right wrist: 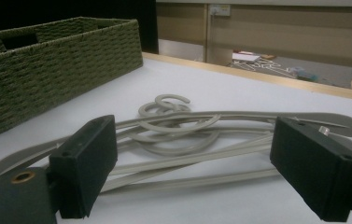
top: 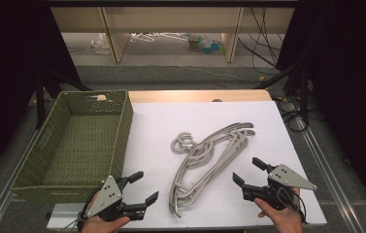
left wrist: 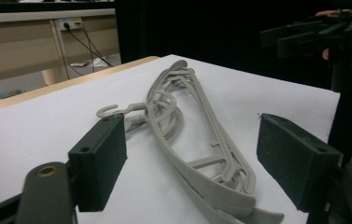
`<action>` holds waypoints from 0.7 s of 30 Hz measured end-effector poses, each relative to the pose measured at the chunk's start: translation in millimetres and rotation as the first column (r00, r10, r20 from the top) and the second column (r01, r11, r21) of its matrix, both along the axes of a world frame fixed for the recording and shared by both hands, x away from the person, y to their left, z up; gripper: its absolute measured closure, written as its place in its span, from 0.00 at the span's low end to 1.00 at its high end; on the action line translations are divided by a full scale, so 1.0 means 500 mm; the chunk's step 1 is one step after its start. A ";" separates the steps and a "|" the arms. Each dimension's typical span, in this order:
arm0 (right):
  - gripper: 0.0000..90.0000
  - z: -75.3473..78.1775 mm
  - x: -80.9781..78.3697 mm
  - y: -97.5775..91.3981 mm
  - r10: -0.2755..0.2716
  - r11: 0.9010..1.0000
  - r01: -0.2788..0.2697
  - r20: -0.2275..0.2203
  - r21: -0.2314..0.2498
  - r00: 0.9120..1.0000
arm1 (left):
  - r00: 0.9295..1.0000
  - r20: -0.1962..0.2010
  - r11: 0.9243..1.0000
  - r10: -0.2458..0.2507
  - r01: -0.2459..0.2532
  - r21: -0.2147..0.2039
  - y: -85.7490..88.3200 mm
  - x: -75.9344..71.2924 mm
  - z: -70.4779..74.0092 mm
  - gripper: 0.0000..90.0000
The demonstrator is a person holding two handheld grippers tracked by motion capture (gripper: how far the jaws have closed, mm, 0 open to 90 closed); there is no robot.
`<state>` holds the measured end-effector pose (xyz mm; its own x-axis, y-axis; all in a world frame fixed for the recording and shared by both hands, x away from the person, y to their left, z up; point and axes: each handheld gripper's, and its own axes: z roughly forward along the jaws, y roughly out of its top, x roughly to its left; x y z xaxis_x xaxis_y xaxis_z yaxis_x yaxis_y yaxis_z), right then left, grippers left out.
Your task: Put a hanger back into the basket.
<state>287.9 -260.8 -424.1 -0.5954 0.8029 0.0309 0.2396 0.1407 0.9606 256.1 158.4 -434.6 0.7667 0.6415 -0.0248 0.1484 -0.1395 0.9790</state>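
A pile of grey plastic hangers (top: 209, 158) lies tangled in the middle of the white table top, hooks toward the far left. The same hangers (left wrist: 187, 126) stretch away from the left gripper view, and the hangers (right wrist: 187, 140) cross the right gripper view. My left gripper (top: 144, 187) is near the front edge, left of the pile, open with nothing between its jaws. My right gripper (top: 249, 171) is to the right of the pile, open and empty too. Both grippers point at the hangers without touching them.
A green woven basket (top: 122, 124) stands on the left side of the table, with nothing inside it. The basket wall (right wrist: 61, 65) is seen at the left in the right gripper view. The other gripper (left wrist: 313, 35) shows at the upper right of the left gripper view.
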 end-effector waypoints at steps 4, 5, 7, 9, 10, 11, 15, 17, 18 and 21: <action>0.18 -0.001 0.001 0.002 0.005 1.000 -0.006 0.012 0.006 1.000 | 1.000 -0.005 1.000 -0.001 0.002 0.006 -0.007 0.001 0.000 0.22; 0.18 -0.001 0.001 0.001 0.004 1.000 -0.004 0.010 0.001 1.000 | 1.000 -0.005 1.000 -0.001 0.001 0.004 -0.008 0.003 0.000 0.22; 0.18 0.000 0.000 0.001 0.004 1.000 -0.004 -0.003 0.001 1.000 | 1.000 0.000 1.000 0.011 -0.011 0.012 -0.008 0.006 0.000 0.19; 0.18 0.000 0.001 0.000 0.006 1.000 -0.006 0.005 0.002 1.000 | 1.000 -0.008 1.000 0.013 -0.013 0.006 -0.009 0.007 0.001 0.18; 0.18 -0.001 0.001 0.000 0.005 1.000 -0.005 0.006 0.003 1.000 | 1.000 -0.005 1.000 0.015 -0.015 0.010 -0.010 0.008 0.002 0.18; 0.18 -0.001 0.001 0.001 0.000 1.000 0.000 0.008 0.003 1.000 | 1.000 -0.003 1.000 0.015 -0.015 0.013 -0.011 0.010 0.003 0.18; 0.18 -0.003 0.003 0.002 -0.004 1.000 0.003 0.013 0.007 1.000 | 1.000 -0.008 0.999 0.028 -0.028 0.030 -0.025 0.022 0.012 0.18; 0.18 -0.003 0.003 0.003 -0.004 1.000 0.004 0.011 0.008 1.000 | 0.999 -0.023 0.999 0.032 -0.032 0.042 -0.035 0.029 0.012 0.18; 0.18 -0.002 0.002 0.003 -0.003 1.000 0.003 0.005 -0.003 1.000 | 0.999 -0.041 0.998 0.023 -0.021 0.061 -0.052 0.041 0.008 0.19; 0.18 -0.002 0.001 0.004 0.001 1.000 -0.001 0.001 -0.008 1.000 | 0.994 -0.106 0.994 0.019 -0.007 0.113 -0.081 0.067 0.000 0.19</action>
<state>288.5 -258.6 -425.0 -0.5959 0.8027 0.0240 0.2383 0.1483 0.9598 289.6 117.9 -434.5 0.7554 0.6544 -0.0334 0.2538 -0.2452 0.9357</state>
